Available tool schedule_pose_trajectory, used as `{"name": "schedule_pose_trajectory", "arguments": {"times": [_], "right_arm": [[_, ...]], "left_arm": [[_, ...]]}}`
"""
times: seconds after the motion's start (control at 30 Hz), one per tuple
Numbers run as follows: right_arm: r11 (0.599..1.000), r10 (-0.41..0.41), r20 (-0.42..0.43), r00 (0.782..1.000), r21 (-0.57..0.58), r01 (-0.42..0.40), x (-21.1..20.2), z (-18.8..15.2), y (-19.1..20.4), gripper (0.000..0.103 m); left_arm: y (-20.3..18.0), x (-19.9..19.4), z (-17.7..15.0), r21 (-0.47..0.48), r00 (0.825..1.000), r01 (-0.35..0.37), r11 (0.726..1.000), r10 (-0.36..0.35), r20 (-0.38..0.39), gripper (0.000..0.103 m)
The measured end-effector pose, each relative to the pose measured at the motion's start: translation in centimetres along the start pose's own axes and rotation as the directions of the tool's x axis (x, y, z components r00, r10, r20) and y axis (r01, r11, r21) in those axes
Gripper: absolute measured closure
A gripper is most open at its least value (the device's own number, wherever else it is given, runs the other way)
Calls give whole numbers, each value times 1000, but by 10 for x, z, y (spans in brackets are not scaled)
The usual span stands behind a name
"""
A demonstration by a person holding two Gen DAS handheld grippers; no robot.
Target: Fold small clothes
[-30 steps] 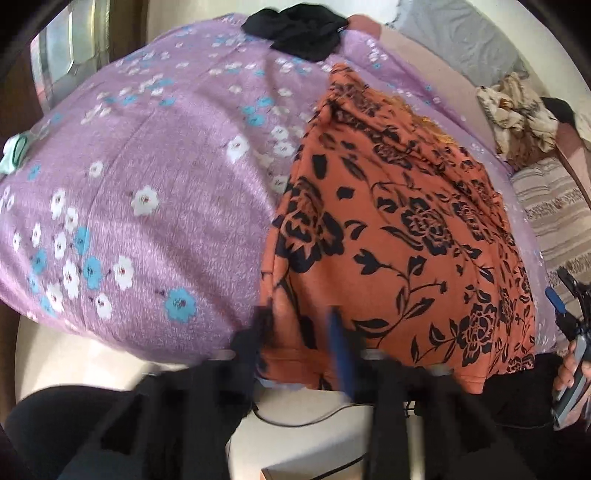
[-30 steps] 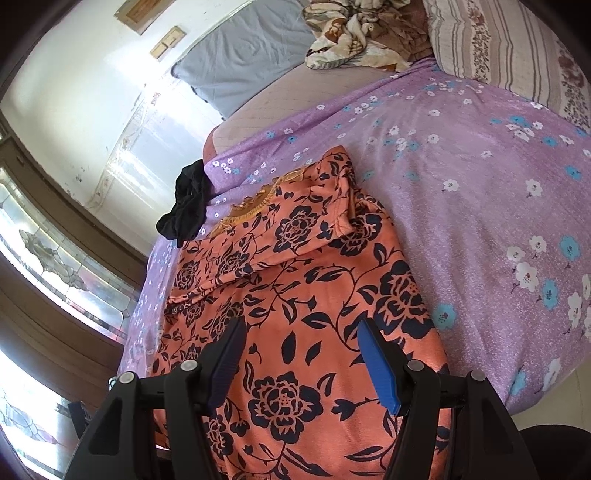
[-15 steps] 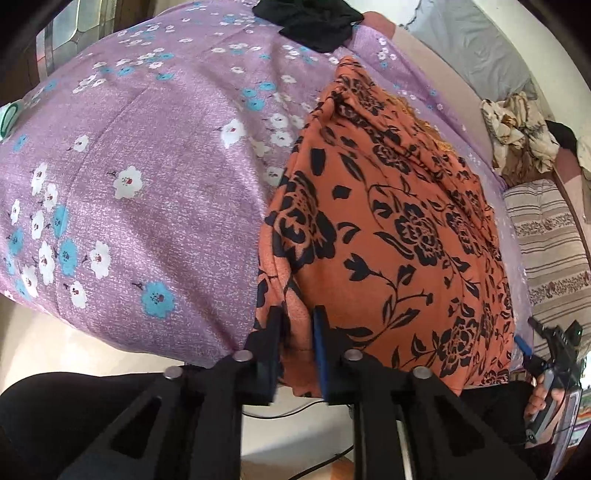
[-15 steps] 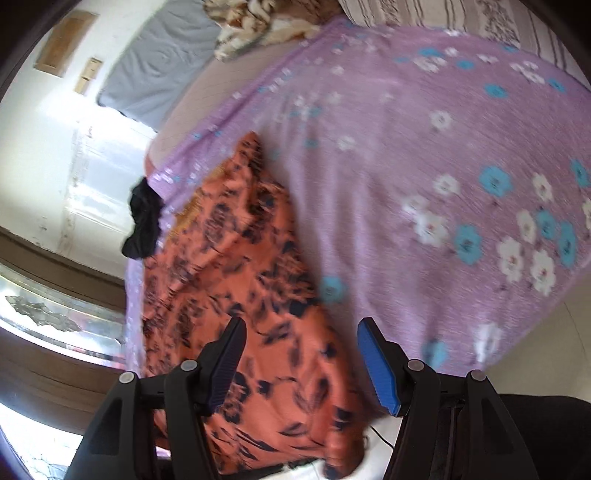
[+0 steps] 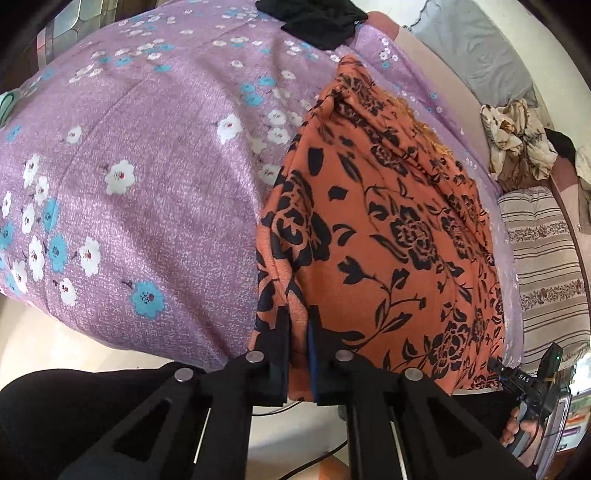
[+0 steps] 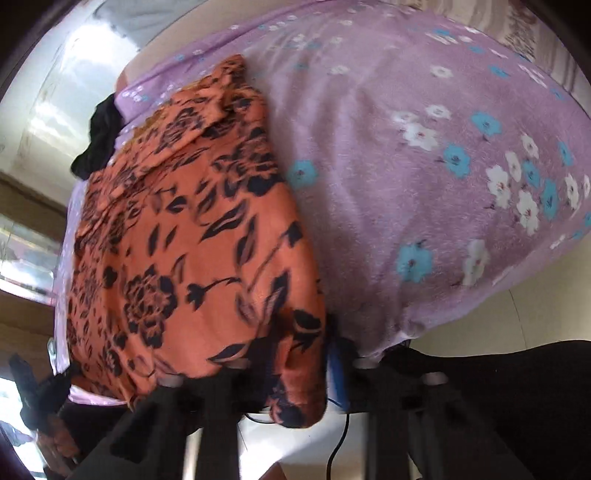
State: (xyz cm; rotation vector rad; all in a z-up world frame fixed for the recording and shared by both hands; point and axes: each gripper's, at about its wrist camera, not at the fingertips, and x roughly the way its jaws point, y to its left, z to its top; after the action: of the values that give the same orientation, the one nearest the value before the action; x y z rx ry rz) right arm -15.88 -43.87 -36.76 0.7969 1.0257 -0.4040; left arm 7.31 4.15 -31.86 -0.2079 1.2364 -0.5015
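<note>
On the bed, the purple flowered bedspread (image 5: 155, 177) fills the left half of the left wrist view, bare apart from its white and blue blossoms. At about twelve o'clock a crumpled black garment (image 5: 317, 22) lies at the far edge of the bed, well apart from the work. Right of centre the orange garment with black flowers (image 5: 384, 229) lies spread lengthwise, its near hem hanging over the bed's edge toward the person. The left gripper (image 5: 298, 332) sits at six o'clock on that hem, its fingers (image 5: 281, 343) pressed nearly together and pinching a ridge of the orange cloth at the garment's left near corner. Farther right, at two o'clock, a grey pillow (image 5: 476, 48) and a heap of cream and brown cloth (image 5: 517, 136) lie by the wall, and a striped pillow (image 5: 543, 266) sits at three o'clock. At four o'clock a hand (image 5: 521, 428) grips the other tool's handle.

In the blurred right wrist view the orange garment (image 6: 184, 236) lies to the left and the bedspread (image 6: 424, 166) to the right. The right gripper (image 6: 295, 365) is at six o'clock, its fingers closed on the garment's right near corner, which drapes over and hides most of them; only a blue pad (image 6: 338, 376) shows. A black cable (image 6: 340, 435) hangs below.
</note>
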Motion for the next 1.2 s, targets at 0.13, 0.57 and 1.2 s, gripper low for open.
{"name": "schedule_pose_trajectory", "arguments": {"times": [0.13,0.57,1.2], "right_arm": [[995,102,-3,995,-5,-102,-11,0,8,96],[946,322,89,943,2,-323,-53,39,28,96],[988,151,-143,978,66,-143,6,10,11,40]], "left_arm": [[-3,-17,5,26,998,60,998,-60,19,96],[-18,-53,42,56,986,147,988,-151,74,97],[1,6,13,26,988,-25,999,28,-154,57]]}}
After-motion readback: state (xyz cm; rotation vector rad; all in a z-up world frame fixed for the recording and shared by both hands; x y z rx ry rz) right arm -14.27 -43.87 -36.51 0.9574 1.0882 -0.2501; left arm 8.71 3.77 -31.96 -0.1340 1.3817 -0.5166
